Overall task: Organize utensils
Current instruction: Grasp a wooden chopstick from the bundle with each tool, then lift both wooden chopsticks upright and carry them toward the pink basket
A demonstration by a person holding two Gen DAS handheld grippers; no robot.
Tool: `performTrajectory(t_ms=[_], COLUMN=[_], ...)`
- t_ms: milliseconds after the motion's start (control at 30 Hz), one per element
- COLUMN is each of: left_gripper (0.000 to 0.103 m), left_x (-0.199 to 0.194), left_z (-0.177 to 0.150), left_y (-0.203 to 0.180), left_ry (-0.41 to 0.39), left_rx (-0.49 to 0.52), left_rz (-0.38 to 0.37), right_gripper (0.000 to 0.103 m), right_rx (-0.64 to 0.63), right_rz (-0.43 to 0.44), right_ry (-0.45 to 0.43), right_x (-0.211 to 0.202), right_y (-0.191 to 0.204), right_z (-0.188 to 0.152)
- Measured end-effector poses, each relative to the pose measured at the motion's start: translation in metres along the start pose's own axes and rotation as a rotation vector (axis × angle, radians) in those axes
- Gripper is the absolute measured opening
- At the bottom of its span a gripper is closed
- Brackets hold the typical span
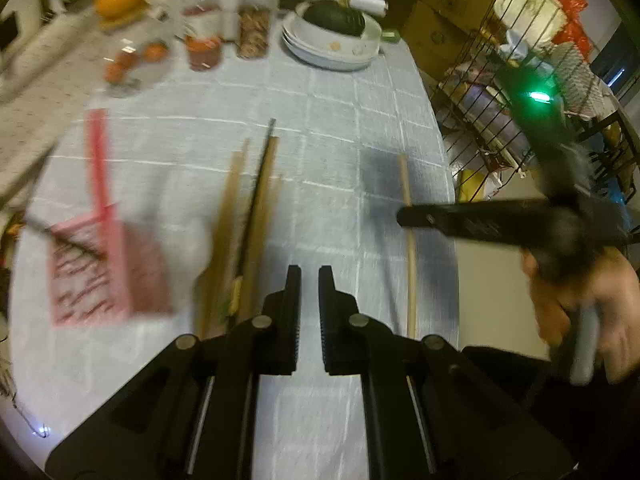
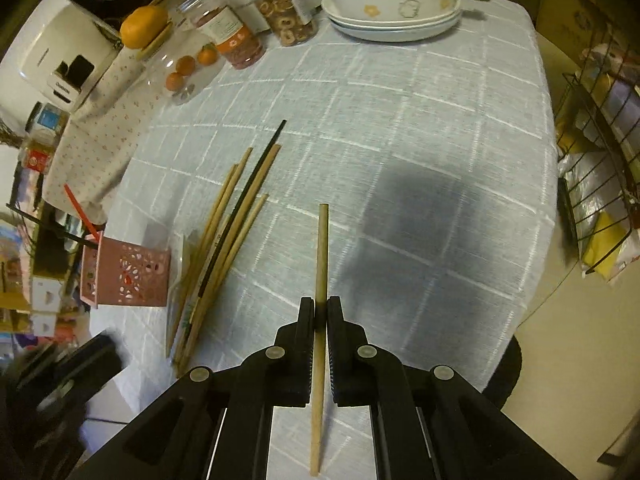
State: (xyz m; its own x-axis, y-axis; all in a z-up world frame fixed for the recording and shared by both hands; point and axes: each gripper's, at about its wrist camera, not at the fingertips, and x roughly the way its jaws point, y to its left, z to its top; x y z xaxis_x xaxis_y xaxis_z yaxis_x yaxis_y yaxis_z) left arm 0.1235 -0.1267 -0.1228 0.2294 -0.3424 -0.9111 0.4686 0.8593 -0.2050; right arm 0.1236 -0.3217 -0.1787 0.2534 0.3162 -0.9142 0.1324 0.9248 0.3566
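Pink holder (image 2: 132, 276) sits at left edge, loose chopsticks (image 2: 224, 240) beside it, and the right gripper (image 2: 320, 312) pinches one chopstick (image 2: 322, 248) mid-frame (left gripper (image 1: 309, 280) hangs empty, slightly parted), so tip it upright before dropping in.

Taking the pink utensil holder (image 2: 128, 270) as landmark: bare checked cloth on the surface (image 2: 420, 128) is seen to its right, beyond the loose bundle of chopsticks (image 2: 236, 216) lying just beside it; that bundle blocks a low approach from the right; a single wooden chopstick (image 2: 322, 256), clamped in the right hand-held gripper (image 2: 320, 316), crosses the open cloth further right; far behind the holder, jars (image 2: 240, 28), a glass container of oranges (image 2: 180, 68) and stacked plates (image 2: 392, 20) line the back edge; left of the holder, the surface's edge is crowded by clutter.
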Motion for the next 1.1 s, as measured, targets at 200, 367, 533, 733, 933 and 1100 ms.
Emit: performTrajectory(t_ms=[200, 367, 533, 733, 933, 1100], left_gripper=[0.009, 0.009, 0.009, 0.009, 0.009, 0.007], left_x=[0.054, 0.078, 0.096, 0.105, 0.117, 0.12], left_z=[0.032, 0.049, 0.054, 0.058, 0.055, 0.052], left_y=[0.003, 0.009, 0.013, 0.019, 0.015, 0.005], left_ry=[0.07, 0.091, 0.145, 0.158, 0.185, 0.183], left_rx=[-0.067, -0.062, -0.054, -0.068, -0.032, 0.001], left_rz=[-0.006, 0.056, 0.111, 0.151, 0.18, 0.229], right_gripper=[0.007, 0.007, 0.006, 0.006, 0.007, 0.02], right_rx=[0.005, 0.003, -0.001, 0.008, 0.039, 0.065], right_rz=[0.025, 0.045, 0.057, 0.054, 0.053, 0.041], right_ry=[0.012, 0.014, 0.011, 0.015, 0.05, 0.064], right_x=[0.002, 0.001, 0.0, 0.001, 0.012, 0.02], right_y=[-0.01, -0.012, -0.013, -0.018, -0.025, -0.031], right_z=[0.003, 0.005, 0.006, 0.006, 0.006, 0.009])
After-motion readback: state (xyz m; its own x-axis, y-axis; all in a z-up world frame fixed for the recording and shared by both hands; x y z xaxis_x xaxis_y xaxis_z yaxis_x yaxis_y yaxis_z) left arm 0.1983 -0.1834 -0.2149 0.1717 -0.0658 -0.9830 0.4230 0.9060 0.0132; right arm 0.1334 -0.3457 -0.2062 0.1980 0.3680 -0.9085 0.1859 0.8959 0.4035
